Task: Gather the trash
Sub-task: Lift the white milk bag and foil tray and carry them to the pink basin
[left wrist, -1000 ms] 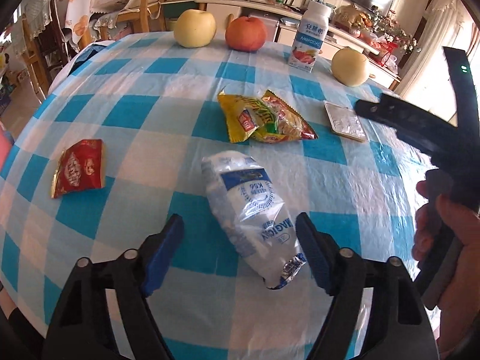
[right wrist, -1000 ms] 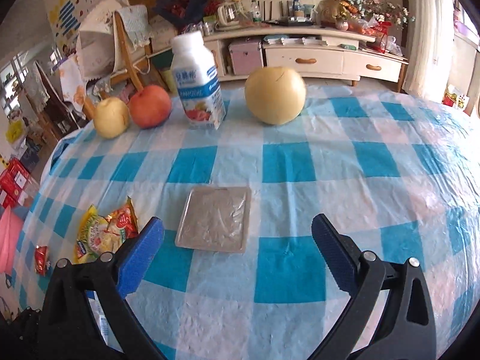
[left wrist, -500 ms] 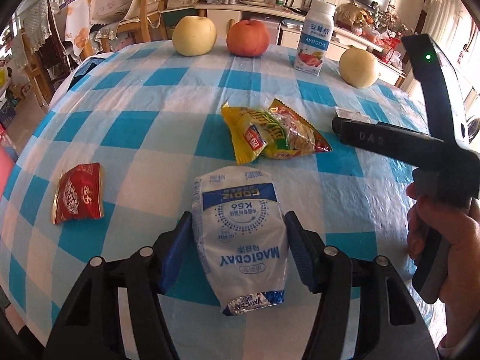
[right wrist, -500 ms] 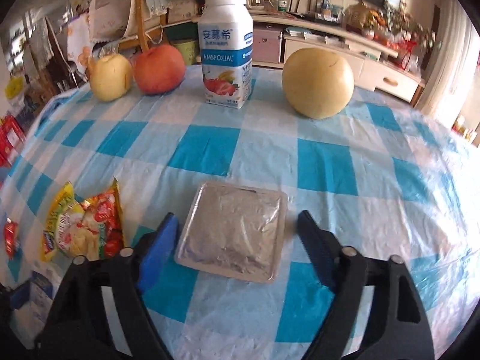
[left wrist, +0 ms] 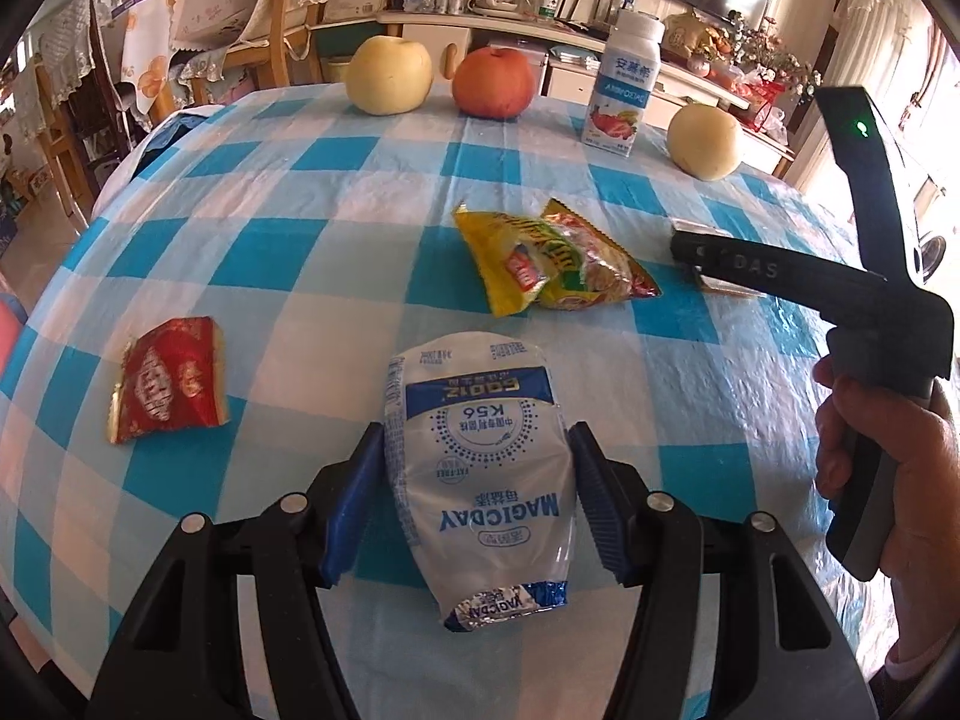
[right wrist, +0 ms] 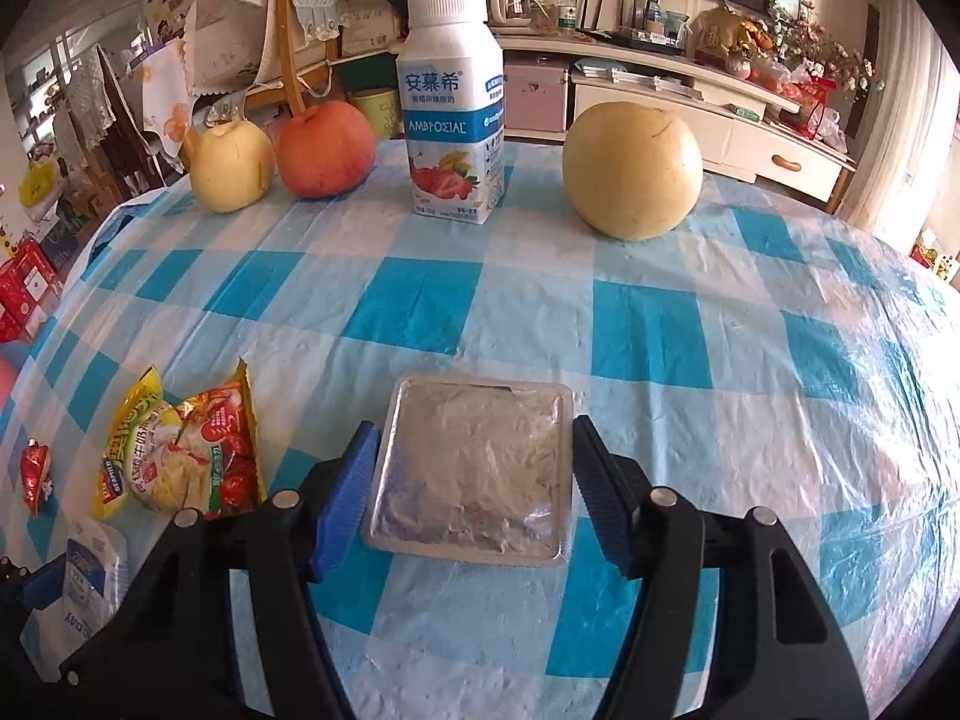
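Left tongs [left wrist: 477, 495] clamp the white milk pouch [left wrist: 477, 480] lying on the checked table [left wrist: 288, 276]. Right tongs [right wrist: 474, 483] are closing around the foil tray [right wrist: 474, 468], whose edges look just clear of the pads. Only the left view shows the hand [left wrist: 900, 474] gripping the right handle; only the right view shows the tray whole. Trash counts four: pouch, tray, yellow noodle packet [left wrist: 549, 255], red wrapper [left wrist: 168, 378]. Three fruits and one yogurt bottle [right wrist: 453, 105] stand beyond.
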The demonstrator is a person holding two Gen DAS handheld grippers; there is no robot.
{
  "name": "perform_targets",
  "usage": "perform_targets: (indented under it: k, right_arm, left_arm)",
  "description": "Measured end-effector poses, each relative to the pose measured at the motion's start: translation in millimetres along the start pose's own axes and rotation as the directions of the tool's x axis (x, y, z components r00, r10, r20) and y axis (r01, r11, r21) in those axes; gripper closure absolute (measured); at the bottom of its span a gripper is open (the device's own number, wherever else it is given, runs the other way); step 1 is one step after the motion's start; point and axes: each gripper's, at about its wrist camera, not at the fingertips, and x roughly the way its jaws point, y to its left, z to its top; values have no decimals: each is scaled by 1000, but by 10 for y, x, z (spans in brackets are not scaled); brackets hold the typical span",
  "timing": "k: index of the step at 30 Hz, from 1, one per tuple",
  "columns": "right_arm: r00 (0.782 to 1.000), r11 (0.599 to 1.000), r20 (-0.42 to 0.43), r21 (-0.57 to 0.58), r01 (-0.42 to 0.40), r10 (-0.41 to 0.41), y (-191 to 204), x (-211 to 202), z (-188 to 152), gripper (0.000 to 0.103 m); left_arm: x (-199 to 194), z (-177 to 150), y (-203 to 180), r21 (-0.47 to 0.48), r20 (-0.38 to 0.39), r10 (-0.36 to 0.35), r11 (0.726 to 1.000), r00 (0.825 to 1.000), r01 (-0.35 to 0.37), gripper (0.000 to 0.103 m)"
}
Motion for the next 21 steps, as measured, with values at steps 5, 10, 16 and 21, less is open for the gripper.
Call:
perform_targets:
  k: [5, 10, 16, 21]
  right_arm:
    - [998, 999, 38, -4, -39, 39, 32, -147, -55, 38]
    - [996, 998, 67, -47, -46, 50, 186, -336, -136, 38]
    - [994, 995, 78, -81, -64, 70, 422, -524, -248, 38]
    - [991, 989, 82, -109, -100, 109, 723, -664, -319, 38]
  left_arm:
    - [-119, -26, 162, 0, 16, 11, 1000, 1000, -11, 41]
    - [-280, -47, 333, 5, 43, 35, 999, 998, -35, 41]
    - [-489, -69, 548, 23, 87, 86, 996, 993, -88, 41]
    - [-638, -96, 782, 14, 103, 113, 993, 988, -115, 41]
